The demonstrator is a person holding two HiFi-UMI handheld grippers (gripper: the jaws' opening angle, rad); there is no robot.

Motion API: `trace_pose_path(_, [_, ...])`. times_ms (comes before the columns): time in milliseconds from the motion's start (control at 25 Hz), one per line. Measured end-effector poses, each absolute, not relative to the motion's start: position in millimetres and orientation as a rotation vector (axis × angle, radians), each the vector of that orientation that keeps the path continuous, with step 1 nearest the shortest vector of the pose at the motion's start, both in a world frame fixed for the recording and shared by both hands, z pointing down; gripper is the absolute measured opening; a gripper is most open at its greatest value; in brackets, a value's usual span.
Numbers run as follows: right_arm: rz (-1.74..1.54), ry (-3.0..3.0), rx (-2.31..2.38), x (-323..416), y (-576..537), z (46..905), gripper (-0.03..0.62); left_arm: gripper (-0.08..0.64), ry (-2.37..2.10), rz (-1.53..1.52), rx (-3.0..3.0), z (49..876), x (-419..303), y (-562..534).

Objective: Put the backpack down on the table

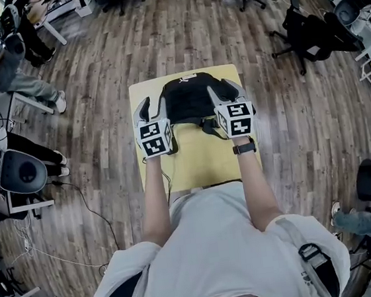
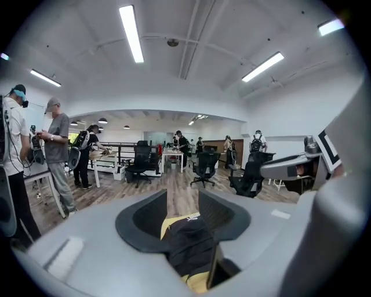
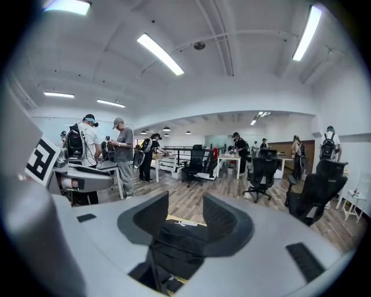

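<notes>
A black fabric backpack [image 1: 190,97] lay flat on the yellow rectangular surface [image 1: 201,166], at its far end, ahead of both pairs of jaws and lower than them. In the head view it sat between the two tools. The left gripper [image 1: 153,107] was at its left edge and the right gripper [image 1: 227,94] at its right edge, and each carried its marker cube nearest the person.

In the left gripper view, the jaws of the left gripper [image 2: 182,203] stood partly apart with a clear gap between them. Wooden floor [image 2: 179,194] showed through that gap, and nothing was pressed between the pads. The backpack [image 2: 188,243] appeared below the gap, under the jaw tips, with a sliver of the yellow surface [image 2: 173,223] just beside it. The other tool reached in from the right of these jaws.

In the right gripper view, the jaws of the right gripper [image 3: 185,206] were likewise partly apart and held nothing. The backpack [image 3: 179,246] lay beneath and slightly ahead of them, its dark ribbed panel filling the space under the gap. A thin dark strip ran near the base of the left jaw. Whether it was a strap could not be told.

Far beyond both pairs of jaws stood black office chairs [image 3: 261,174] on the wooden floor, along with several standing people [image 2: 58,156]. A dark wristwatch [image 1: 244,148] sat on the wrist behind the right gripper's cube.
</notes>
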State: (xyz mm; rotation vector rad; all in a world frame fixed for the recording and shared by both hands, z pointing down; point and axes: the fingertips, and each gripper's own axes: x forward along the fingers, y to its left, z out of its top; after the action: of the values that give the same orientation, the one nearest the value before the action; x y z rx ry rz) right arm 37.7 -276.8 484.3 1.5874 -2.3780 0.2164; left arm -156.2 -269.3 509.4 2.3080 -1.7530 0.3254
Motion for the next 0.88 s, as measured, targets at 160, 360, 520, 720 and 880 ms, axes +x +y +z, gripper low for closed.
trace_pose_path(160, [0.186,-2.455,1.624,37,-277,455,0.136,0.161,-1.782,0.282,2.356,483,-155,-271])
trace_pose_path(360, [0.114,-2.510,1.669,41,-280,416,0.084,0.116,-1.829,0.214,2.411,446,-149,-276])
trace_pose_path(520, [0.075,-2.515,1.694,42,-279,402,0.061,0.064,-1.857,0.142,2.421,423,-150,-277])
trace_pose_path(720, [0.047,-2.542,1.697,43,-278,393,0.018,0.018,-1.892,0.097,2.438,408,-149,-276])
trace_pose_path(880, [0.022,-2.538,1.686,45,-279,388,0.011,0.011,-1.900,0.073,2.449,400,-147,-277])
